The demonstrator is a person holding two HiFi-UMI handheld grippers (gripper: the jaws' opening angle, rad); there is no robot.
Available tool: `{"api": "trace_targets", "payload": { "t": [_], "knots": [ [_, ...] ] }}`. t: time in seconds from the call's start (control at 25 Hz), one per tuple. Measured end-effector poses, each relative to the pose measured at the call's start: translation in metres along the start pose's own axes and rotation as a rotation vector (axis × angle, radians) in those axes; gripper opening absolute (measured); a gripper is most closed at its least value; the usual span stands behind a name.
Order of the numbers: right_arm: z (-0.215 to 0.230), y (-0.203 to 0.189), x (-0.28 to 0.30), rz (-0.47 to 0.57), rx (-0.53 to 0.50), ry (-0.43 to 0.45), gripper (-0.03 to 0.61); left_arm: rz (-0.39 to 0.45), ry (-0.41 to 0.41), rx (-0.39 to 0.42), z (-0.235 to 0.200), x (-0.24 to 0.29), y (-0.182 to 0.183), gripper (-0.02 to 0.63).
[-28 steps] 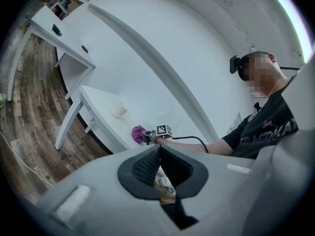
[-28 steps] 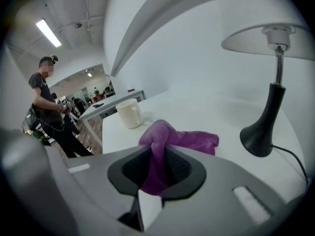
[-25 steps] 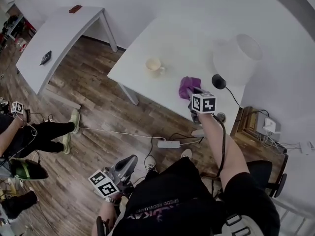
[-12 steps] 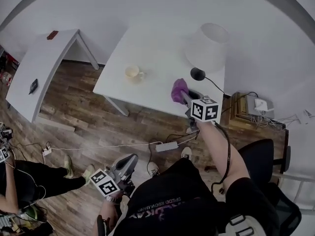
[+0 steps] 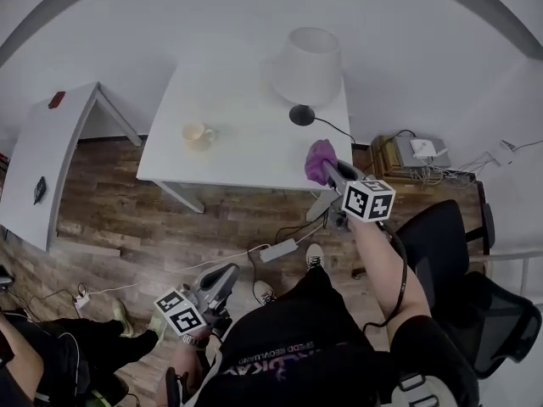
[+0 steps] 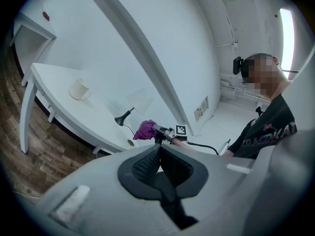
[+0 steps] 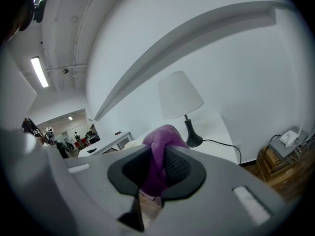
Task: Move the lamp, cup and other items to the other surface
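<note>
1. While its jaws were pinched on the purple cloth [image 7: 160, 146], the right gripper [image 5: 327, 170] sat right of centre in the head view, at the white table's [image 5: 246, 155] near edge.
2. Left gripper [image 5: 222, 280]: lower left, jaws together, nothing in them.
3. Lamp [image 5: 307, 64] upper centre and cup [image 5: 197, 134] left of centre, both on that table.

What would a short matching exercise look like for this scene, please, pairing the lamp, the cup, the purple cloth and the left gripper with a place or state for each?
Things:
1. lamp
2. cup
3. purple cloth
4. left gripper

Places or states:
A. pinched between the jaws of the right gripper
B. shut on nothing, held low above the wooden floor
C. standing on the right part of the white table
D. sitting on the left part of that same table

Right pairs: 1-C, 2-D, 3-A, 4-B.
</note>
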State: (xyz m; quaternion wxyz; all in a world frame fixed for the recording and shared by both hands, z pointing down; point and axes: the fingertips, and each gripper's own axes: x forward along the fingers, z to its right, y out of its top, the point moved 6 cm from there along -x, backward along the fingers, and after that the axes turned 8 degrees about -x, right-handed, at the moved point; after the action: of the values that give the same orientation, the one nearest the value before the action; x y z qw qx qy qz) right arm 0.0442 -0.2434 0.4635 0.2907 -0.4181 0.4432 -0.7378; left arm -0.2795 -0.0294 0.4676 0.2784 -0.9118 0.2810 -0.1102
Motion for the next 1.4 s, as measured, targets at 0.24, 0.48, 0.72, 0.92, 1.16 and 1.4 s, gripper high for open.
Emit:
{"api": "trace_targets", "payload": {
  "t": [0.24,0.48,0.72,0.92,1.16,1.4],
  "knots": [
    [0.037,-0.005,-0.077,0.066,0.045,-0.160,0.058,-0.105,-0.089,0.006,0.009,0.022,-0.014,0.003],
    [0.090,-0.020,-0.168,0.127,0.104,-0.331,0.058,-0.198,-0.169,0.032,0.031,0.055,-0.034,0.003],
    [0.162,-0.038,-0.259,0.151,0.162,-0.464,0.058,-0.253,-0.203,0.041,0.063,0.109,-0.062,0.003],
    [0.224,-0.070,-0.339,0.119,0.207,-0.563,0.058,-0.315,-0.249,0.034,0.102,0.161,-0.107,0.003],
    [0.289,-0.134,-0.425,0.062,0.296,-0.681,0.058,-0.380,-0.252,0.018,0.133,0.197,-0.163,0.003],
    [0.331,-0.189,-0.491,0.025,0.383,-0.767,0.058,-0.428,-0.244,0.017,0.154,0.223,-0.205,0.003]
  ]
}}
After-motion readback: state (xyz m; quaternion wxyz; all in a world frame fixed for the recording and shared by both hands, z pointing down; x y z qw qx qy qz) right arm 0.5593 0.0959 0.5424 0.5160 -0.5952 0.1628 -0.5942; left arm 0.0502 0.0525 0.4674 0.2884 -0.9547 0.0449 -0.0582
